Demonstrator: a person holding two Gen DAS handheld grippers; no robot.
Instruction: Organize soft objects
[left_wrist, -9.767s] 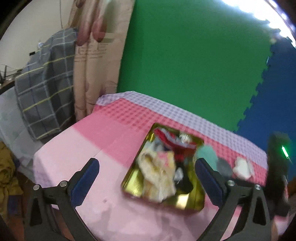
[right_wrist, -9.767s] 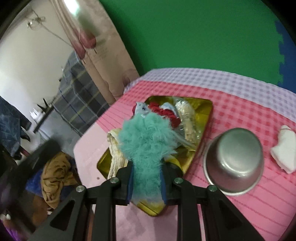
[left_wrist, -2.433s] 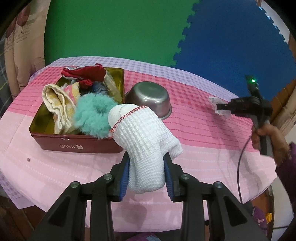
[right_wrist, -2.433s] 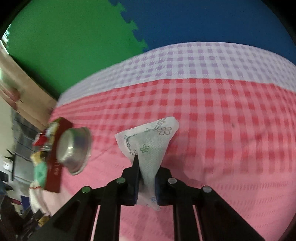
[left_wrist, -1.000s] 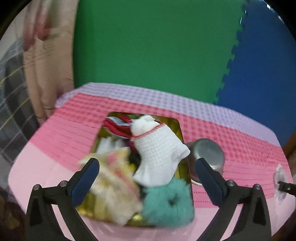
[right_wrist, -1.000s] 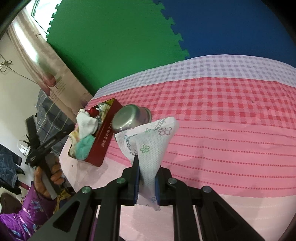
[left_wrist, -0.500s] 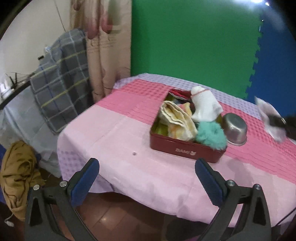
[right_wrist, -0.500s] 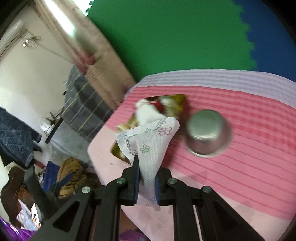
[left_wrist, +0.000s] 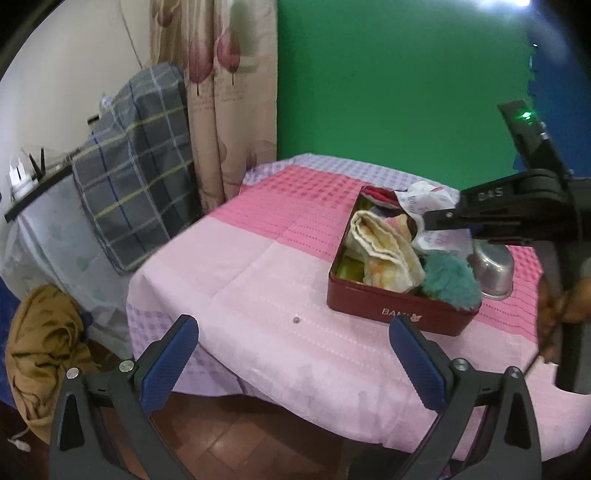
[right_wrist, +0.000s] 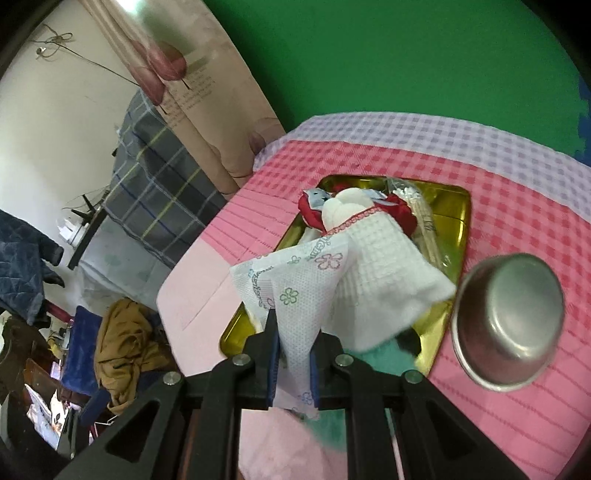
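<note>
A red tin with a gold inside (left_wrist: 395, 314) (right_wrist: 458, 206) stands on the pink table. It holds a yellow-white towel (left_wrist: 384, 247), a teal fluffy piece (left_wrist: 447, 280), red cloth (right_wrist: 402, 214) and a white knitted sock (right_wrist: 384, 266). My right gripper (right_wrist: 293, 358) is shut on a white flower-printed tissue (right_wrist: 299, 288) and holds it above the tin; it also shows in the left wrist view (left_wrist: 432, 218). My left gripper (left_wrist: 295, 354) is open and empty, back from the table's near edge.
An upturned steel bowl (right_wrist: 509, 317) (left_wrist: 495, 266) stands just right of the tin. A checked blanket (left_wrist: 136, 155) hangs at the left beside a curtain (left_wrist: 221, 92). A brown cloth heap (left_wrist: 40, 350) lies on the floor.
My right gripper has carried the tissue over the tin. My left gripper had let go of the white sock into the tin and has pulled back from the table.
</note>
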